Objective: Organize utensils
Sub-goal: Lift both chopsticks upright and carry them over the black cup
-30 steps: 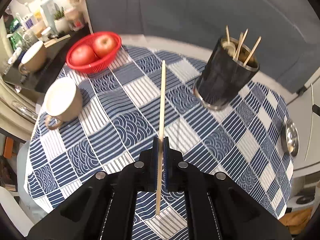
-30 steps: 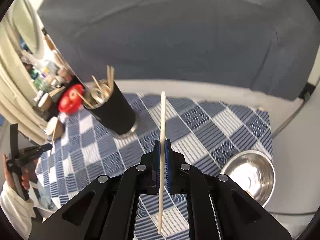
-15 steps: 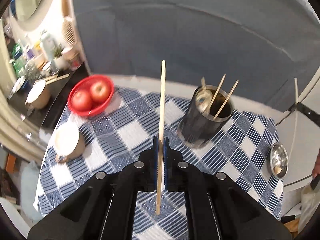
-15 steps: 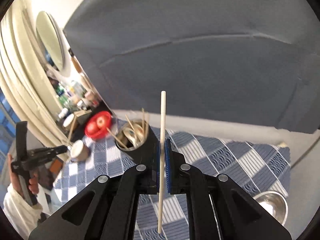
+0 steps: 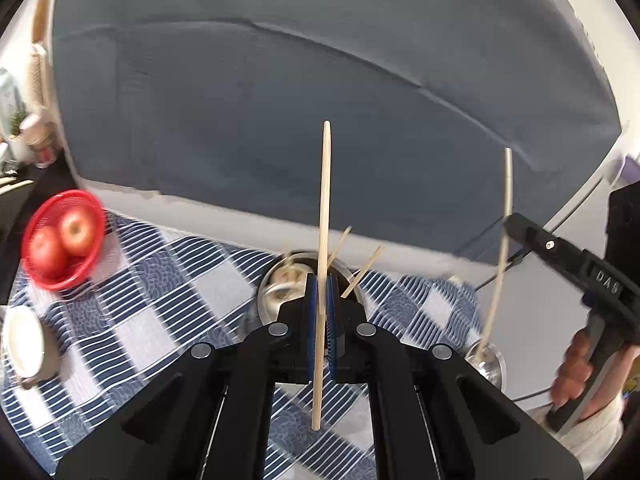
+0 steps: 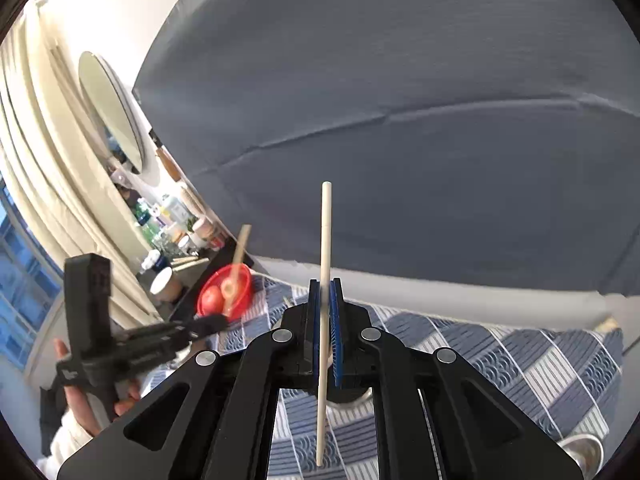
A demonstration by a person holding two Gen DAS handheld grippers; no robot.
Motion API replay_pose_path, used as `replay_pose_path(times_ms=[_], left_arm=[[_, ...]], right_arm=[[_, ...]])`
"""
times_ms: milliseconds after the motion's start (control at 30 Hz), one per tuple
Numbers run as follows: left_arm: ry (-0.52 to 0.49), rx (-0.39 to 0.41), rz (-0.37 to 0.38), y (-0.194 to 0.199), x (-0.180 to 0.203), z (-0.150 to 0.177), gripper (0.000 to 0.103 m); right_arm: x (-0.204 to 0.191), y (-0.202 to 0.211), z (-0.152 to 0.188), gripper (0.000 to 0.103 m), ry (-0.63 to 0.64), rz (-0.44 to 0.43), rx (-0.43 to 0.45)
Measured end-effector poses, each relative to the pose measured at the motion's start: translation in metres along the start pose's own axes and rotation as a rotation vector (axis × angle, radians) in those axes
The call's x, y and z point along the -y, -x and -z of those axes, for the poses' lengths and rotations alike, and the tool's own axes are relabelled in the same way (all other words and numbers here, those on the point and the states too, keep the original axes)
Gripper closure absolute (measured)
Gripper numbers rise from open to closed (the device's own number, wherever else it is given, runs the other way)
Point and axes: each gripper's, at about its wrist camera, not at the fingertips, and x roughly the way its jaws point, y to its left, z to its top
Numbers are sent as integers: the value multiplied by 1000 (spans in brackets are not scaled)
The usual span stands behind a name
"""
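The left gripper point(image 5: 320, 292) is clenching a wooden chopstick point(image 5: 323, 240) between its blue pads, with the stick standing nearly upright in the left wrist view and its ends reaching well above and below the jaws. Just behind those jaws a round metal utensil holder point(image 5: 276, 292) is sitting on the blue and white checked tablecloth point(image 5: 160, 280), with several more sticks leaning out of it. A red basket point(image 5: 60, 240) holding 2 apples is sitting at the cloth's far left, and a white cup point(image 5: 24, 344) is standing nearer on that side. The right gripper point(image 6: 326, 320) is likewise gripping a pale chopstick point(image 6: 325, 260), upright between its pads, above the same cloth. At the right edge of the left wrist view, a hand point(image 5: 576, 372) is holding that other tool, beside a small steel bowl point(image 5: 486, 364). A grey fabric backdrop point(image 6: 400, 120) is filling the space behind the table.
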Motion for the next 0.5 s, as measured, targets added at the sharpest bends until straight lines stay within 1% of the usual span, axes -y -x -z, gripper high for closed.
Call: replay_pose_path(times_ms=[67, 133, 233, 333, 467, 500], left_arm=[[14, 13, 13, -11, 1, -8, 98], [16, 34, 11, -19, -1, -13, 98], [25, 51, 28, -29, -5, -16, 98], [56, 89, 70, -33, -13, -15, 98], [50, 125, 52, -43, -19, -11, 98], [47, 141, 32, -45, -20, -9, 98]], right_arm=[[0, -6, -7, 98, -9, -33, 44], [1, -11, -12, 98, -24, -61, 85], [4, -22, -16, 98, -35, -97, 120], [3, -38, -16, 98, -16, -108, 101], [4, -55, -6, 98, 33, -126, 50], [4, -55, -4, 98, 35, -134, 46]])
